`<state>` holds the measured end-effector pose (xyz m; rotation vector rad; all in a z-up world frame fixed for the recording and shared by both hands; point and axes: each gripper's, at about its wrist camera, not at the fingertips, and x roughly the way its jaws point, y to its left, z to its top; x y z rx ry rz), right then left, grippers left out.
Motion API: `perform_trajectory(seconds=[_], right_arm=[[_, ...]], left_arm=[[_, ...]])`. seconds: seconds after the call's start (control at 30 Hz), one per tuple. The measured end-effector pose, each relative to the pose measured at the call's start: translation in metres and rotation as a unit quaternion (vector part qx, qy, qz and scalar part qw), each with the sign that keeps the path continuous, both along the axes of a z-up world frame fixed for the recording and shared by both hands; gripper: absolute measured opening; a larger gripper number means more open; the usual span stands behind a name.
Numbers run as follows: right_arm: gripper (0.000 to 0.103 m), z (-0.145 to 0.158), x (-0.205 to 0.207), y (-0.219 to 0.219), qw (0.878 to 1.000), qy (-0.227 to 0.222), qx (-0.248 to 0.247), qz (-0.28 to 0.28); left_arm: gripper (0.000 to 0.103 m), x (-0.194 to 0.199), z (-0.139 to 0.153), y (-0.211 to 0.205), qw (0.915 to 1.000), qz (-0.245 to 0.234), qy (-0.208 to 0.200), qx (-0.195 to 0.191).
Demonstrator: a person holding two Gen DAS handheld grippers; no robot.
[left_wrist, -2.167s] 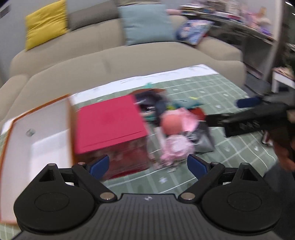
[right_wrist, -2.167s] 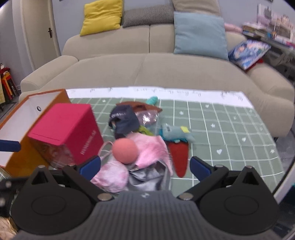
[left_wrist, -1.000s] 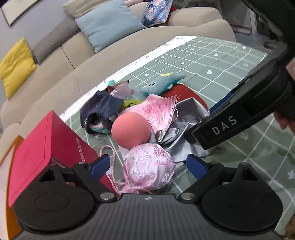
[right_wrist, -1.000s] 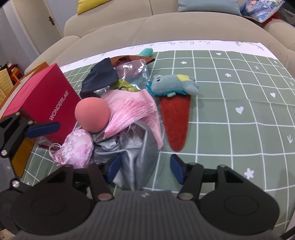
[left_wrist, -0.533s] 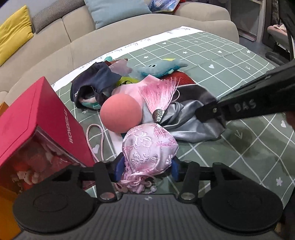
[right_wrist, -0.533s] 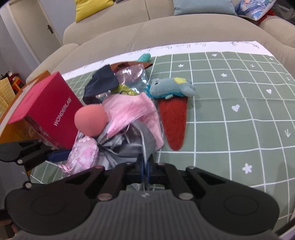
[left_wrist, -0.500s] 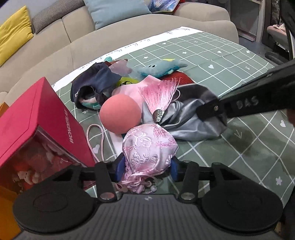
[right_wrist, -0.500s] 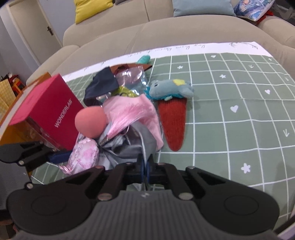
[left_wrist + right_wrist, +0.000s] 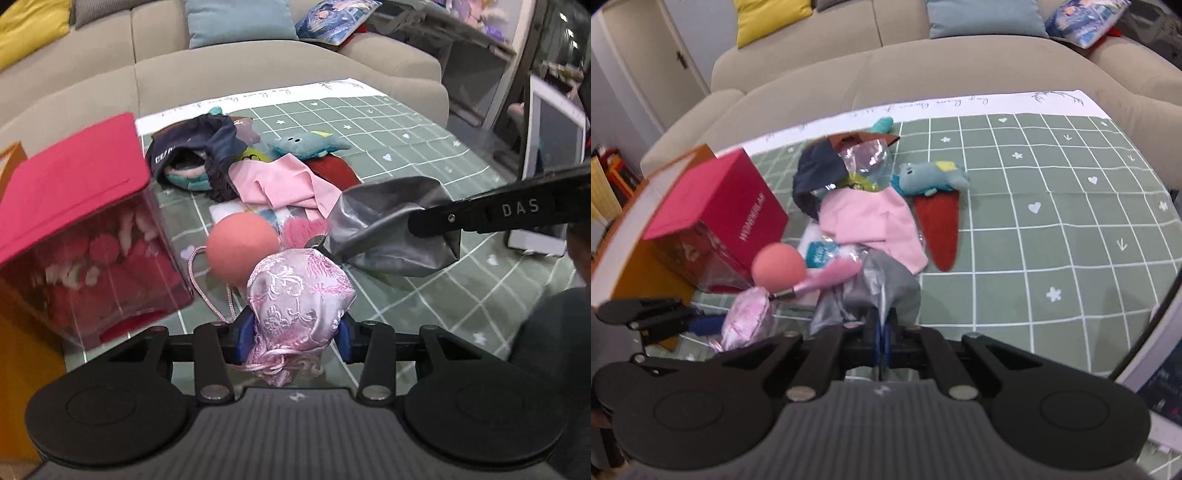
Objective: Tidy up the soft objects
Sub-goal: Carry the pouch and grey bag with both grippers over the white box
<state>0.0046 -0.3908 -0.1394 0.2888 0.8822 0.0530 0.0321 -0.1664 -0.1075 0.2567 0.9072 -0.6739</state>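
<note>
Your left gripper (image 9: 294,332) has its fingers pinching the pink brocade pouch (image 9: 298,291) from both sides, low at the near edge of the pile on the green gridded tabletop (image 9: 1052,229). Your right gripper (image 9: 881,336) has its fingers pressed together on a fold of the grey satin cloth (image 9: 882,288), which stretches from the pile out to that gripper. A pink ball (image 9: 242,249) sits just behind the pouch, touching it, with a pink tassel (image 9: 829,278) beside it. Further back lie a pink cloth (image 9: 871,221), a red sock (image 9: 940,229), a blue plush toy (image 9: 931,179) and a navy cap (image 9: 192,147). The red box (image 9: 716,218) stands to the left of the pile.
</note>
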Motion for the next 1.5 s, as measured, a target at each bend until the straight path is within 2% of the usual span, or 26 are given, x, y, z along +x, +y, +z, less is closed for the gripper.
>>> perform_trajectory(seconds=[0.13,0.23,0.33,0.57,0.77,0.93,1.07,1.27,1.5], right_arm=[[0.0,0.019,-0.01,0.006,1.0,-0.022,-0.016,-0.012],[0.0,0.032,-0.017,0.005,0.999,-0.038,0.001,-0.028],[0.0,0.04,-0.021,0.009,0.998,-0.045,-0.002,-0.036],[0.0,0.058,-0.027,0.018,0.996,-0.068,0.002,-0.049],[0.0,0.083,-0.028,0.022,0.994,-0.095,0.013,-0.058],[0.0,0.119,-0.023,0.031,0.99,-0.126,0.018,-0.06],[0.0,0.149,-0.016,0.045,0.987,-0.152,0.023,-0.045],[0.0,0.197,0.004,0.088,0.981,-0.192,0.032,0.001],[0.0,0.251,0.029,0.167,0.966,-0.236,0.05,0.092]], left_arm=[[0.049,0.0,0.009,0.01,0.9996,0.007,0.006,-0.025],[0.049,-0.005,0.022,0.014,0.9991,-0.007,0.0,-0.042],[0.049,-0.011,0.043,0.016,0.9975,-0.016,-0.013,-0.068],[0.049,-0.009,0.102,0.021,0.9916,-0.001,-0.031,-0.125],[0.049,0.006,0.13,0.03,0.9865,0.008,-0.02,-0.163],[0.049,0.022,0.148,0.046,0.9836,0.034,-0.009,-0.177],[0.049,0.033,0.168,0.067,0.9796,0.052,-0.005,-0.194],[0.049,0.045,0.209,0.116,0.9734,0.089,-0.028,-0.21],[0.049,0.049,0.246,0.188,0.9689,0.143,-0.061,-0.192]])
